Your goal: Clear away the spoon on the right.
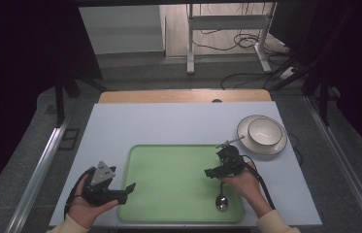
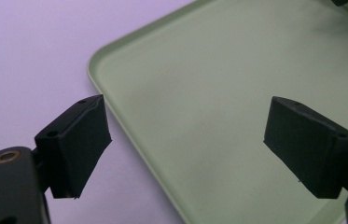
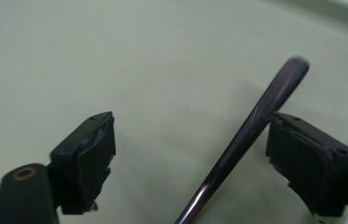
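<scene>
Tray (image 1: 169, 174) looks like smooth matt green plastic. Spoon (image 1: 222, 200) is shiny polished metal, bowl (image 1: 265, 132) and plate (image 1: 244, 127) glossy ceramic. Gripper pads (image 3: 87, 154) are matt black rubber, edges a bit ragged.

You are working in a lab or a test room, not in a home. Your desk (image 1: 178, 121) has a pale blue-grey sheet on a wooden top, and it stands on a grey carpet floor (image 1: 135, 73). Dark curtains (image 1: 18, 63) hang on both sides of it. Behind the desk you see the white metal legs of a frame (image 1: 190, 43), with loose black cables (image 1: 246, 43) lying on the floor around them. Metal rails (image 1: 38, 170) run along the floor at both sides of the desk.
</scene>
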Demonstrator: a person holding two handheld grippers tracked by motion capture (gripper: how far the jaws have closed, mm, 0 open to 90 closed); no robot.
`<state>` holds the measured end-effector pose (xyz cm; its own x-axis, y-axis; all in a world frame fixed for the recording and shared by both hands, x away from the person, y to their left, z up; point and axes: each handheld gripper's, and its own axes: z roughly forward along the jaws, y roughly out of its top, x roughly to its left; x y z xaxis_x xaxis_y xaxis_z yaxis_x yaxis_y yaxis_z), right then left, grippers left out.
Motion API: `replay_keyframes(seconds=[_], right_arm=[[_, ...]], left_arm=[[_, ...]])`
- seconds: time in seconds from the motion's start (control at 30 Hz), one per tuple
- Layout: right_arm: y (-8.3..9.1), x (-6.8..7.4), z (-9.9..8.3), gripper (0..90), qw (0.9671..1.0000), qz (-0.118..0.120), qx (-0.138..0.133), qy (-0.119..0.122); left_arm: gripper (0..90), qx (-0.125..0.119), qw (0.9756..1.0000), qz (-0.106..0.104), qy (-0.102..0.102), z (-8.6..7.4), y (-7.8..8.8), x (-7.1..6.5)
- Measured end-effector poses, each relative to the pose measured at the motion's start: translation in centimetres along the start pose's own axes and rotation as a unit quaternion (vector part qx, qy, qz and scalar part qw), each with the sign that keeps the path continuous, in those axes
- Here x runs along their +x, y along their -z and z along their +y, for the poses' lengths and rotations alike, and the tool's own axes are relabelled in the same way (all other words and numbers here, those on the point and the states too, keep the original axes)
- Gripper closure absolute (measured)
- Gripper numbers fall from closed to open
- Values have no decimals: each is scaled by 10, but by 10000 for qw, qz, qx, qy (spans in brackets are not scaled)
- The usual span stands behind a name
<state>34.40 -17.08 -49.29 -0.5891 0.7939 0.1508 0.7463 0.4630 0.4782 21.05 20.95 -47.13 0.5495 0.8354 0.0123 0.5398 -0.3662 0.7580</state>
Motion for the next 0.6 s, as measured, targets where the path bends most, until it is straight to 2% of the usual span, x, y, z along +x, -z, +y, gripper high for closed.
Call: replay_keyframes(seconds=[0.03, 0.13, 0.27, 0.3, 0.37, 0.6], right_arm=[[-1, 0, 3, 134, 9999, -107, -35, 51], [-2, 0, 13, 122, 9994, -197, -181, 227], [-1, -1, 17, 93, 9987, -262, -365, 220], [3, 0, 18, 94, 9980, -263, -527, 219], [9, 0, 18, 108, 9961, -245, -800, 281], [29, 2, 13, 108, 9926, 11, -1171, 329]], left_arm=[[140, -4, 10000, 3, -1, 0, 0, 0], [140, 3, 10000, 11, 3, 0, 0, 0], [140, -5, 10000, 3, 13, 0, 0, 0], [140, -9, 10000, -20, 37, 0, 0, 1], [140, -8, 10000, -29, 54, 0, 0, 1], [140, -39, 9999, -96, 95, 2, 1, 1]])
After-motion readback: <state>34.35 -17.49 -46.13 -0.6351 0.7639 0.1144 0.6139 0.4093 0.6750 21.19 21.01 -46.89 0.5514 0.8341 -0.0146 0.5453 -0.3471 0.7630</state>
